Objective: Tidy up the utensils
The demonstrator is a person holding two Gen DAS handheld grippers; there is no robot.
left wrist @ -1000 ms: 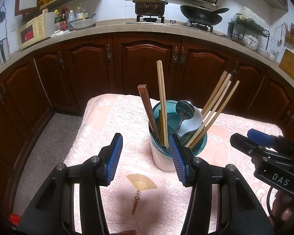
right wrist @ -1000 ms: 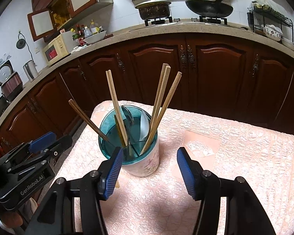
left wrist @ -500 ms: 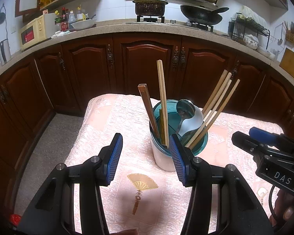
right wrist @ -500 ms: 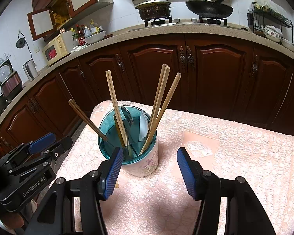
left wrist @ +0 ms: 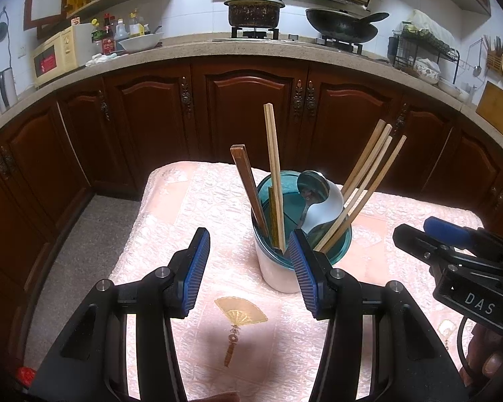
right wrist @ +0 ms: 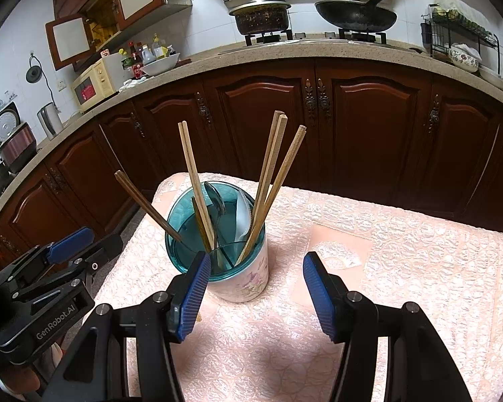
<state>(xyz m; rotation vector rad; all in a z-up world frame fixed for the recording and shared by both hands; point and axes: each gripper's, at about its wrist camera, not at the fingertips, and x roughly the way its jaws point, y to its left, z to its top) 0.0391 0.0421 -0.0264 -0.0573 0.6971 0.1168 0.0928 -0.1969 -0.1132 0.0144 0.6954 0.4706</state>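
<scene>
Two grippers are hovering over the pink tablecloth [right wrist: 402, 268], both with blue pads spread wide and gripping nothing. The left gripper [left wrist: 248, 268] is sitting just left of the utensil holder [left wrist: 278, 268]; the right gripper [right wrist: 253, 288] is facing it from the near side. Pale chopsticks [right wrist: 271, 181], a dark pair [left wrist: 248, 184] and a metal spoon [left wrist: 313, 186] are standing tilted inside the holder.
</scene>
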